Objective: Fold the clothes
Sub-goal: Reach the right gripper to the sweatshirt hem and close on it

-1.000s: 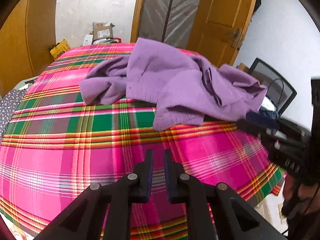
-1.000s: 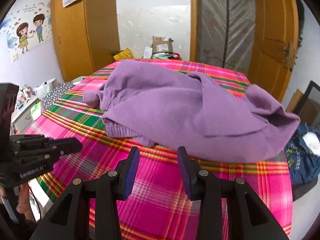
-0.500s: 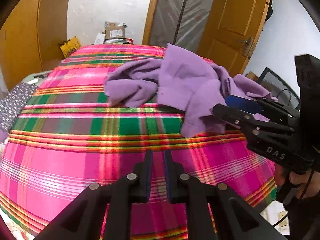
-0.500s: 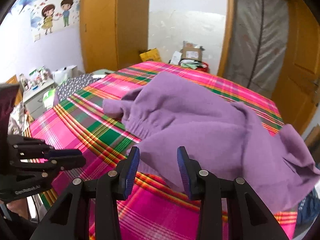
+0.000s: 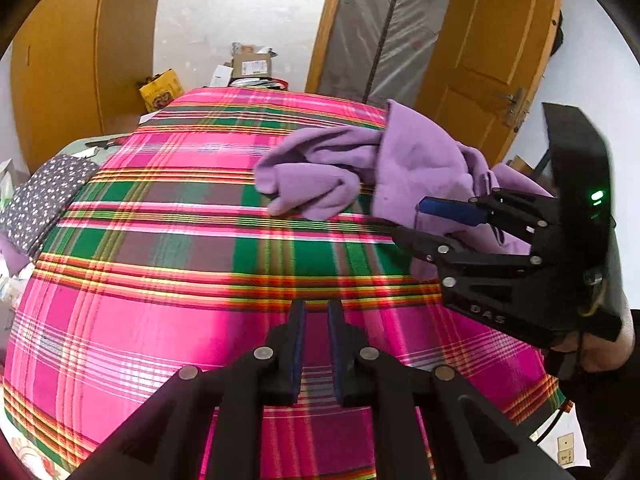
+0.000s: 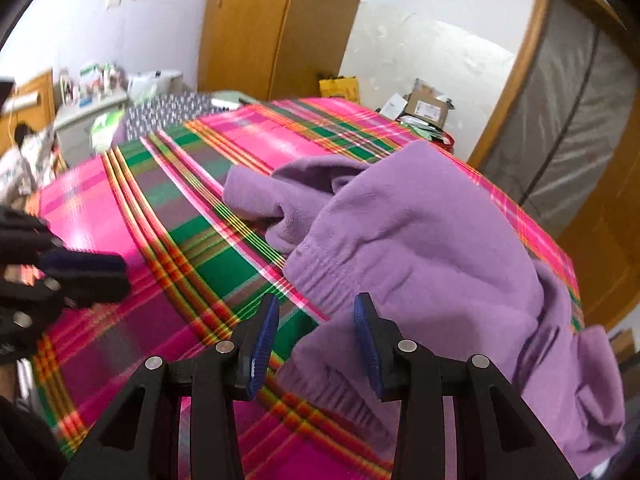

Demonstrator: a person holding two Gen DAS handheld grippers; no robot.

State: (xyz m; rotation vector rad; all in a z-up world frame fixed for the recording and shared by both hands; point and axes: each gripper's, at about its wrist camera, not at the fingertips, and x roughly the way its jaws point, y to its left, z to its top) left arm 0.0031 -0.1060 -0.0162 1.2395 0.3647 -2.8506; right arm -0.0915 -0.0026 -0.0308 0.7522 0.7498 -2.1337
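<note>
Left wrist view: my left gripper hangs over bare plaid blanket, its fingers nearly together with a slim gap and nothing between them. Ahead of them and to the right lies the crumpled purple garment. My right gripper has its fingers well apart and empty, poised at the garment's gathered edge, which lies just beyond the tips, untouched.
</note>
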